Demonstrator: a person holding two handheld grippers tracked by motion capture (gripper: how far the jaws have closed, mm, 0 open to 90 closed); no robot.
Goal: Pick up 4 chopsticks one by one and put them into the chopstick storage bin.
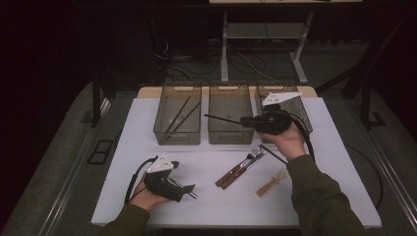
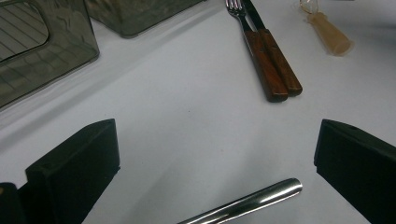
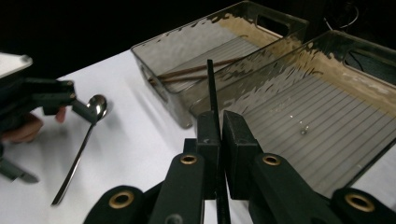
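Our right gripper point(image 3: 216, 133) pinches a black chopstick point(image 3: 211, 88) above the middle bin point(image 3: 327, 60); our left gripper point(image 2: 217, 154), jaws spread, straddles the spoon's handle point(image 2: 252, 200).

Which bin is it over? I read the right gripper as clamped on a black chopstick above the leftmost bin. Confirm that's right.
Not quite. The right gripper is clamped on the black chopstick, but it holds it above the middle bin, not the leftmost. The leftmost bin already holds brown chopsticks. The high view shows this, and the right gripper view agrees.
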